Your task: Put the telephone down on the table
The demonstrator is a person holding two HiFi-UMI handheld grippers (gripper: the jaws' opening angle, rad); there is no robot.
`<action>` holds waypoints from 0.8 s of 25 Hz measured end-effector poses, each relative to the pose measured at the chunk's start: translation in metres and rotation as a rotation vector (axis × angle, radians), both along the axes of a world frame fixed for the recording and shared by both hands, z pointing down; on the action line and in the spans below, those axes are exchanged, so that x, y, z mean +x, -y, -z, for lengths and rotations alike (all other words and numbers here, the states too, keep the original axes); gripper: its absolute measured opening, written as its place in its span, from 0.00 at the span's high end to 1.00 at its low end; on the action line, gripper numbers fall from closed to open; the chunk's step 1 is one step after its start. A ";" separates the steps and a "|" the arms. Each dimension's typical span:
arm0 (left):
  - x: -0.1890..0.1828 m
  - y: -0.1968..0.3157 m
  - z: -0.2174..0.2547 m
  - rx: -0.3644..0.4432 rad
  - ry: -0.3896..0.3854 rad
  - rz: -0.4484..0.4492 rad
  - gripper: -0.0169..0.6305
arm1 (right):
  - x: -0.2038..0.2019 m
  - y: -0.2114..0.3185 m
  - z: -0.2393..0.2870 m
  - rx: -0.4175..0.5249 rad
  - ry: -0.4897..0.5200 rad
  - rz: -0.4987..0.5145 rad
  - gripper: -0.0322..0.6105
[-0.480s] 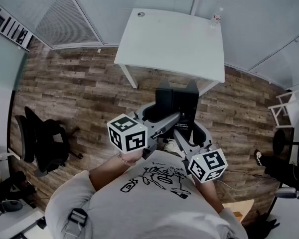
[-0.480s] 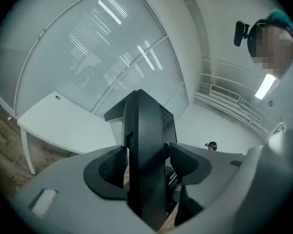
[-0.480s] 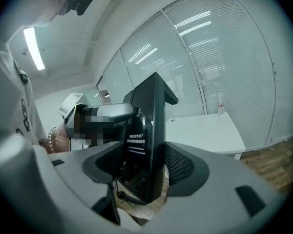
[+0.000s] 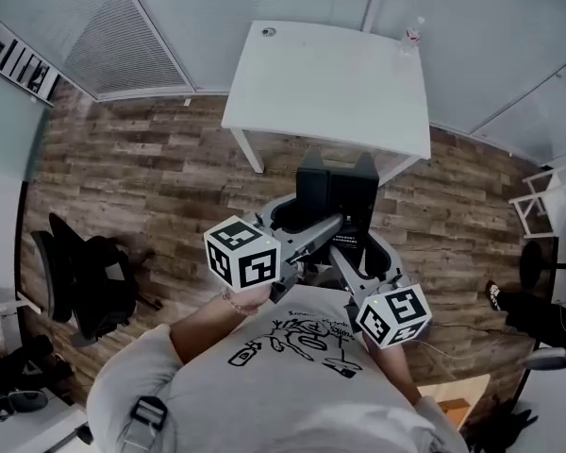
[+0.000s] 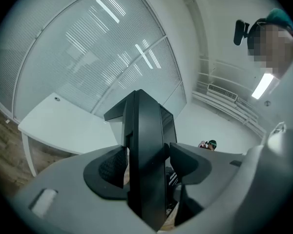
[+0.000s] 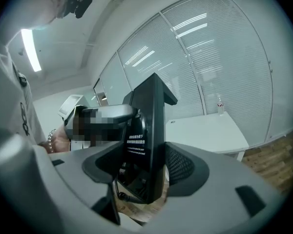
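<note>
Writing: the telephone (image 4: 336,192) is carrying a block of white print (image 6: 135,147) on its dark face in the right gripper view; the characters are showing too small to read. Each gripper's cube (image 4: 242,254) is displaying square black-and-white markers. The printed drawing on the person's shirt (image 4: 292,338) is giving no readable words.

Grip: the left gripper (image 5: 145,165) is clamping the telephone with its jaws spread wide and the ribbed pads (image 5: 110,165) pressing the flanks. The right gripper (image 6: 145,167) is doing likewise from the opposite side.

Position: the telephone is hanging in the air at frame centre in the head view, over the floor (image 4: 141,168), just below the near edge of the table (image 4: 330,92) and not touching it.

Room: the table top is lying almost bare; a small bottle (image 4: 411,31) is standing at its upper right corner and a round fitting (image 4: 268,32) at its upper left. An office chair (image 4: 85,272) is standing well apart at the left.

Materials: the telephone is showing as a black, hard, angular slab; the table as smooth white; the floor as wood-grain planks; the walls as slatted blinds (image 4: 113,36).
</note>
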State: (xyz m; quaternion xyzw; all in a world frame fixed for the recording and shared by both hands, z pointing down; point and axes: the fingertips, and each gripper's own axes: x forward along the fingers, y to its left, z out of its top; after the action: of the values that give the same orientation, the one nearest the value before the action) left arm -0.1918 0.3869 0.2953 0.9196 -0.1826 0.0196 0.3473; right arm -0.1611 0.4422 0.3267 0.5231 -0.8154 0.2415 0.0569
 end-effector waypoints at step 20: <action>0.025 0.071 -0.011 -0.034 0.003 0.050 0.56 | 0.029 0.073 -0.008 -0.016 0.028 0.036 0.56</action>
State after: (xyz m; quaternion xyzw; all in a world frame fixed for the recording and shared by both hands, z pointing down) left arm -0.1670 0.3155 0.3063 0.9088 -0.2056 0.0155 0.3628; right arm -0.1319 0.3695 0.3343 0.5044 -0.8234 0.2541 0.0542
